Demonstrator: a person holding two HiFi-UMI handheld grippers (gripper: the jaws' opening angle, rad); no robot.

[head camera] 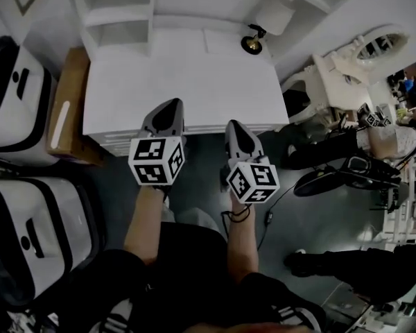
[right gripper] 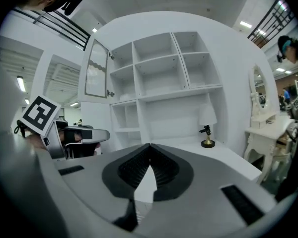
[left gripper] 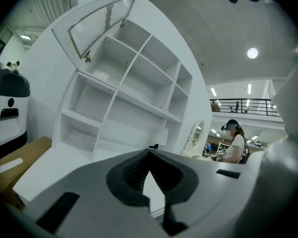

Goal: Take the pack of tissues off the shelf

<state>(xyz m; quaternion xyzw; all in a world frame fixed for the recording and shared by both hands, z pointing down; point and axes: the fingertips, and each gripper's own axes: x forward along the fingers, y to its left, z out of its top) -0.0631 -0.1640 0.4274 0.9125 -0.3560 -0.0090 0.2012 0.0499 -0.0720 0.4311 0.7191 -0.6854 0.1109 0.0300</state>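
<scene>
From the head view, the shelf unit (head camera: 118,12) stands at the back of a white desk (head camera: 187,82) and its open compartments show only bare boards. The pack of tissues cannot be made out here or in either gripper view. A lamp (head camera: 253,41) sits at the desk's back right. A cardboard box (head camera: 69,103) and 2 white-and-black cases (head camera: 14,92) crowd the left side, and a dressing table (head camera: 353,64) and a person's legs (head camera: 333,151) crowd the right. The left gripper (head camera: 170,104) and right gripper (head camera: 234,123) hover over the desk's front edge, with bare desktop ahead. In the left gripper view the jaws are pressed together on nothing, facing the shelf unit, whose louvred door (left gripper: 102,24) hangs open at upper left. In the right gripper view the jaws likewise meet with nothing between them. The lamp stands right of them, and the left gripper is alongside at the left.
</scene>
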